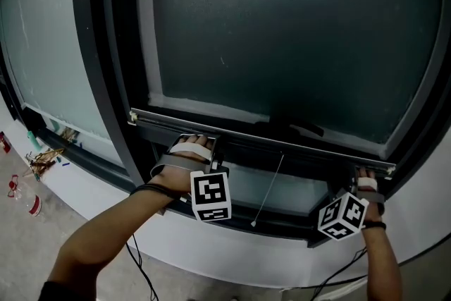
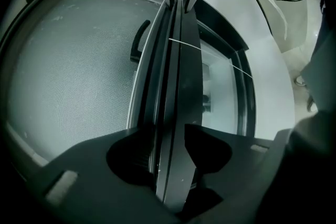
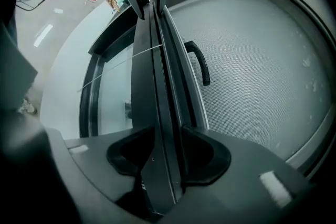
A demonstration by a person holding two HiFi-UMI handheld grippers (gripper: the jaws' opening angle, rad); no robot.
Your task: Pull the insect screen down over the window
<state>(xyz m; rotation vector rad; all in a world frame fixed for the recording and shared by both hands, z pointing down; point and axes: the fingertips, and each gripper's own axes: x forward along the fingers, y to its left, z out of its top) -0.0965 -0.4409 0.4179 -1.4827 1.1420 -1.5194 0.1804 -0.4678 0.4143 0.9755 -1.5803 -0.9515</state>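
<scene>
1. Head view: the insect screen (image 1: 282, 32) covers most of the window (image 1: 91, 67). Its bottom bar (image 1: 261, 132) hangs low.
2. Left gripper view: the left claw (image 2: 170, 165) is clamped on the bar's end.
3. Right gripper view: the right claw (image 3: 163, 160) is clamped on the other end.

- No readable text, number or brand anywhere in my views.
- Marker cube (image 1: 211, 196) on my left gripper (image 2: 173, 157): black-and-white square code only, no letters.
- Marker cube (image 1: 343, 216) on my right gripper (image 3: 165, 162): same kind of code, no letters.
- Screen bar (image 2: 176, 86): plain dark, no print.
- Bottle (image 1: 32, 204) on the floor: label too small to read.
</scene>
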